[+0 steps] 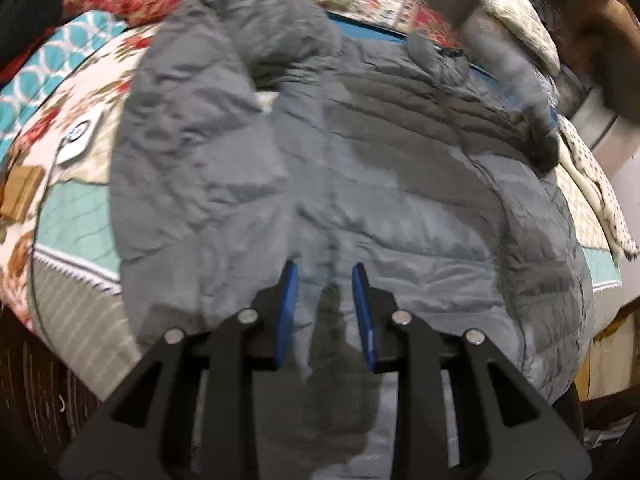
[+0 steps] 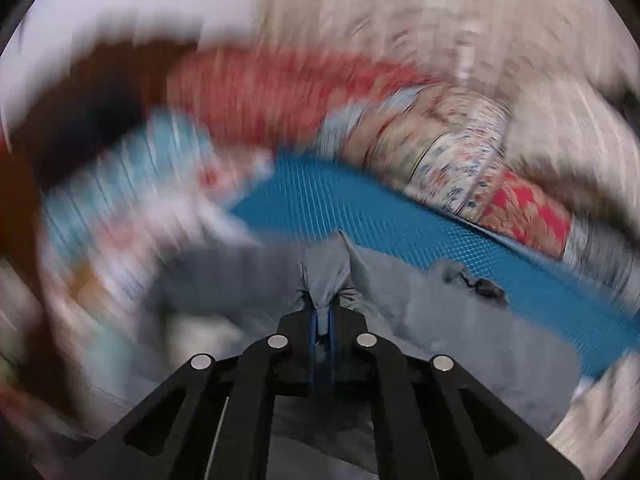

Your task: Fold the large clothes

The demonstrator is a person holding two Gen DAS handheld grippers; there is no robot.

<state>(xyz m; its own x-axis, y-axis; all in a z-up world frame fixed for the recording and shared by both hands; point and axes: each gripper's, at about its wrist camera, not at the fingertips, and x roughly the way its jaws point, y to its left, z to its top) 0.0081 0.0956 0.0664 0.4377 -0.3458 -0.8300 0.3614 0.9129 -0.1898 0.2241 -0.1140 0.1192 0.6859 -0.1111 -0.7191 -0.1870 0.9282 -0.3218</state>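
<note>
A big grey puffer jacket [image 1: 360,184] lies spread across the bed [image 1: 76,216], over a patchwork quilt of red florals and teal panels, with a blue gridded mat [image 2: 360,208] showing beyond its far edge. The left claw [image 1: 325,312] sits at the jacket's near hem with its blue pads [image 1: 289,312] parted, a fold of grey fabric hanging loosely between them, not pinched. The right claw [image 2: 322,322] is clamped tight on a bunched corner of the jacket, the cloth puffing out just past its tips. The right wrist view is heavily blurred around it.
</note>
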